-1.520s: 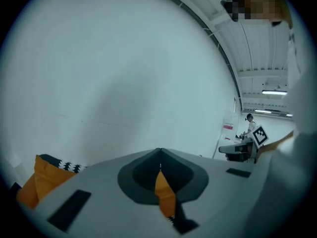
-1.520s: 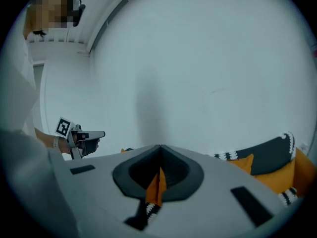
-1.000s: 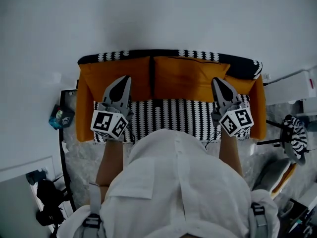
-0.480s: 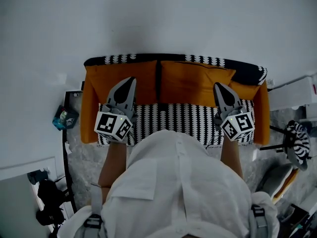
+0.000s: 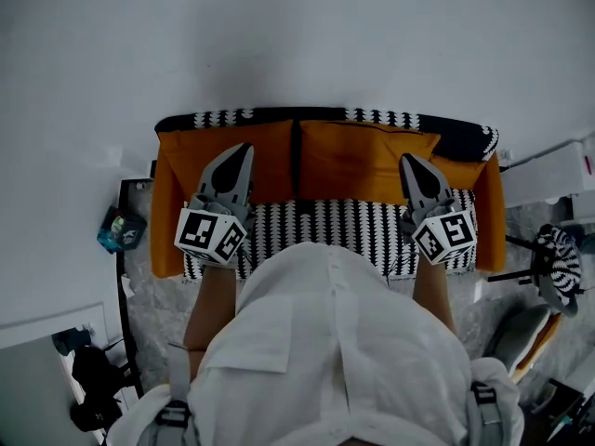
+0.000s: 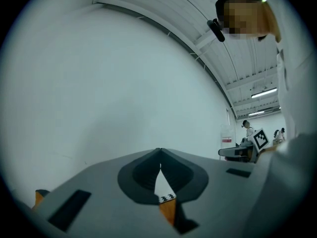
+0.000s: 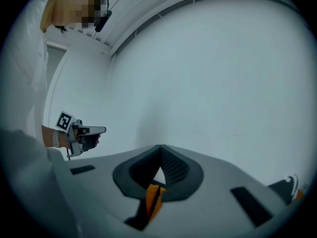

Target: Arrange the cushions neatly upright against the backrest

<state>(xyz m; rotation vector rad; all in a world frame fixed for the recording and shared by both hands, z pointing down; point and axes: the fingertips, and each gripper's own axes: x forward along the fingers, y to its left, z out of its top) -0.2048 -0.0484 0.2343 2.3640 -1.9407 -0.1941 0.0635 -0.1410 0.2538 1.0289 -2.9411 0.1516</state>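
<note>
- The pale wall point(image 5: 297, 35) filled the upper half of the head view and most of both gripper views, with nothing to make out on it.
- The person's white shirt point(image 5: 335, 342) covered the front edge of the sofa point(image 5: 325, 221); only its black-and-white patterned seat, its orange armrests and a strip of patterned backrest point(image 5: 232, 117) showed.
- Two orange cushions stood upright against that backrest, side by side. The left cushion point(image 5: 274, 151) was partly covered by a gripper, and the right cushion point(image 5: 358, 161) was fully visible, with a dark gap between them.
- The left gripper point(image 5: 244, 149) was held level above the seat with its jaws pressed together on nothing. Its own view showed only a sliver of orange and patterned fabric through the slot behind the tips.
- The right gripper point(image 5: 406, 161) was the same, tips meeting and empty, with a thin orange strip showing beyond them.
- At the edges lay a striped thing point(image 5: 556, 258) on the right and a small teal object point(image 5: 119, 228) on the left, both too dim to identify.
</note>
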